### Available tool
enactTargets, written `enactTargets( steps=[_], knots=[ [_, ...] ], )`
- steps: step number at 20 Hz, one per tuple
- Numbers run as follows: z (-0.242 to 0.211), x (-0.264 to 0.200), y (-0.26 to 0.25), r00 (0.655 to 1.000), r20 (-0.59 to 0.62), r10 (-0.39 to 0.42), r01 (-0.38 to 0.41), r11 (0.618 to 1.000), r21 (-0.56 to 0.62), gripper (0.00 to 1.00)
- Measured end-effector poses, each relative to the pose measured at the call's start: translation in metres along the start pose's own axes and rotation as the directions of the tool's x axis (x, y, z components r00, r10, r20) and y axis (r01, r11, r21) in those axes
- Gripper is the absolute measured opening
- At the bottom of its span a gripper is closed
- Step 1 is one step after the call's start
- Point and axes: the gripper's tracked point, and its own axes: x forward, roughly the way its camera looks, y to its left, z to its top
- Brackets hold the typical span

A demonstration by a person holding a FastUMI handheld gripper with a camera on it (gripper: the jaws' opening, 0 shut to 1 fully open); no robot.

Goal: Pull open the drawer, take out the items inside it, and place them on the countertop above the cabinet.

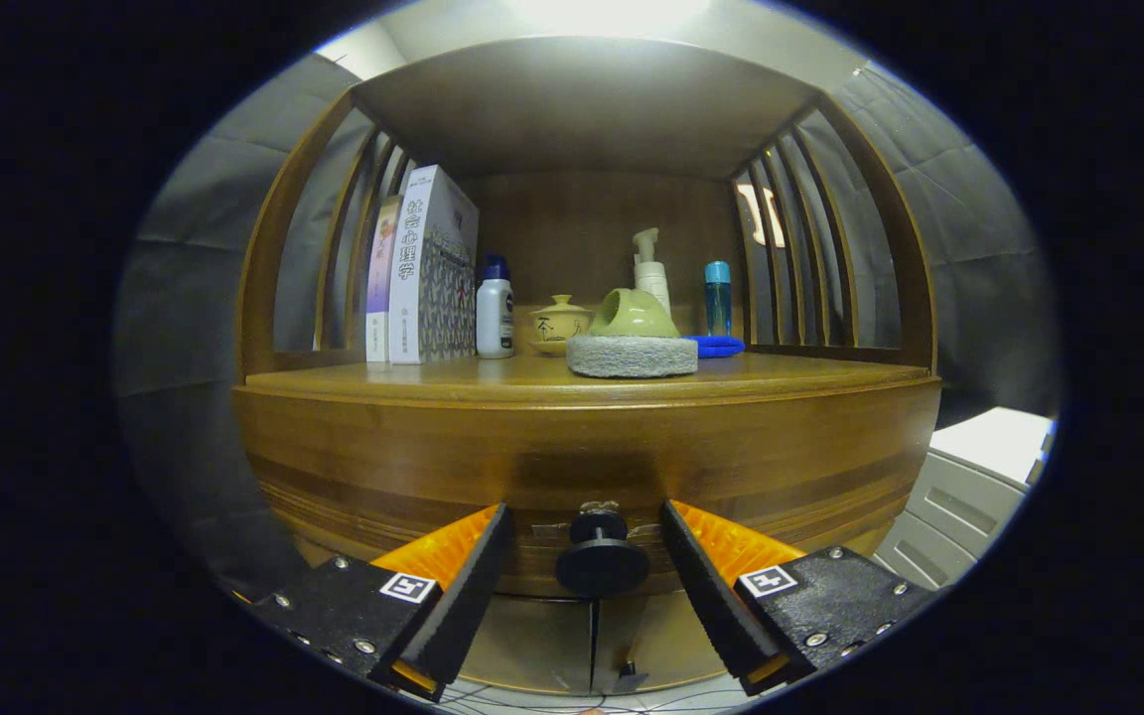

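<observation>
A wooden cabinet fills the scene, with its drawer front (582, 477) shut and facing me. A dark round knob (602, 556) sticks out of the drawer front. My gripper (587, 541) is open, and the knob sits between its two fingers with a gap on each side. The countertop (493, 377) runs above the drawer. What lies inside the drawer is hidden.
On the countertop stand books (423, 268) at the left, a white bottle (496, 316), a small lidded tea bowl (559, 324), a green ceramic piece (635, 315) on a grey round pad (632, 356), a pump bottle (649, 270), a blue-capped bottle (718, 296). A pale cabinet (969, 487) stands right.
</observation>
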Motion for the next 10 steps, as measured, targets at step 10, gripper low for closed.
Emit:
enactTargets(
  steps=[10],
  knots=[
    [0.07, -0.074, -0.019, 0.997, 0.053, 0.048, -0.05, 0.998, 0.049, 0.96]
  ],
)
